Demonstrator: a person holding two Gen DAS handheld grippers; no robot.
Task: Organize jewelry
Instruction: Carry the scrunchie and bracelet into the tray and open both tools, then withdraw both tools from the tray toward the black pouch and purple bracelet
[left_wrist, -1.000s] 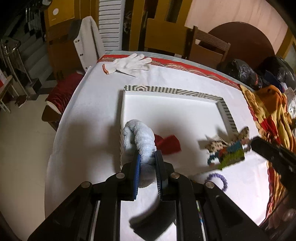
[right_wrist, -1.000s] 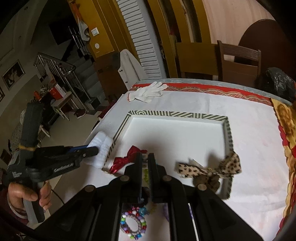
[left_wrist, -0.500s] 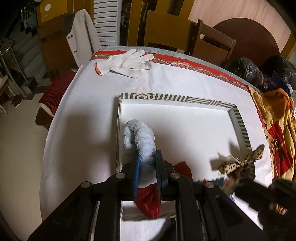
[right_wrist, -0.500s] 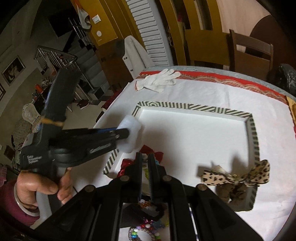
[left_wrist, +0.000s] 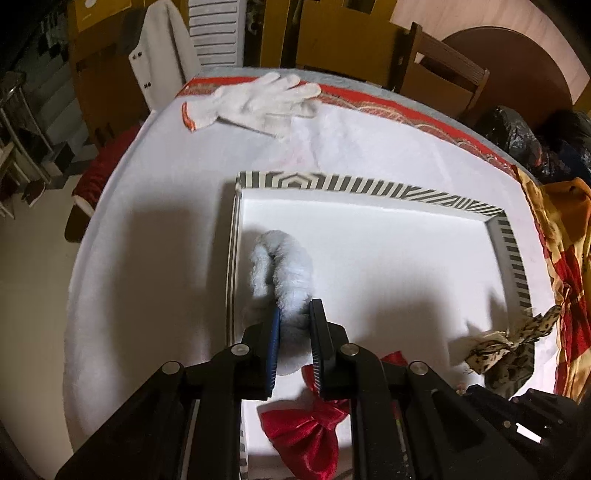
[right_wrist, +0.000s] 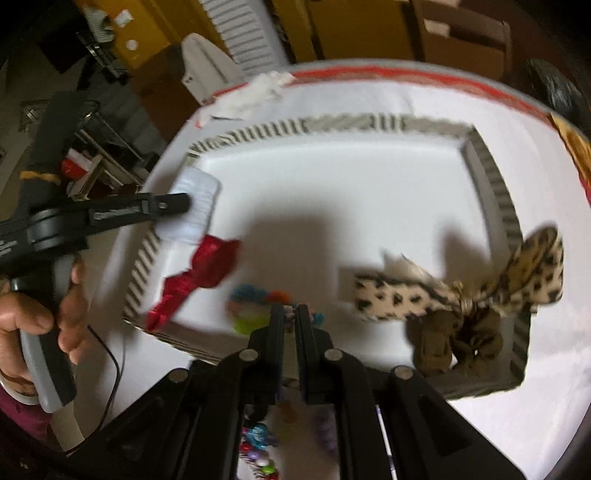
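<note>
A white tray with a striped rim lies on the white table. My left gripper is shut on a fluffy pale-blue scrunchie and holds it over the tray's left side. My right gripper is shut on a colourful beaded piece at the tray's near edge. A red bow lies in the tray's near left corner. A leopard-print bow rests on the tray's right rim.
A white work glove lies at the table's far edge. A beaded bracelet lies under my right gripper. Patterned cloth and dark bags sit at the right. Chairs stand behind the table.
My left gripper has carried the scrunchie from the tray's left rim to inside the tray. My right gripper has moved forward with the beaded piece to the tray's near edge.
</note>
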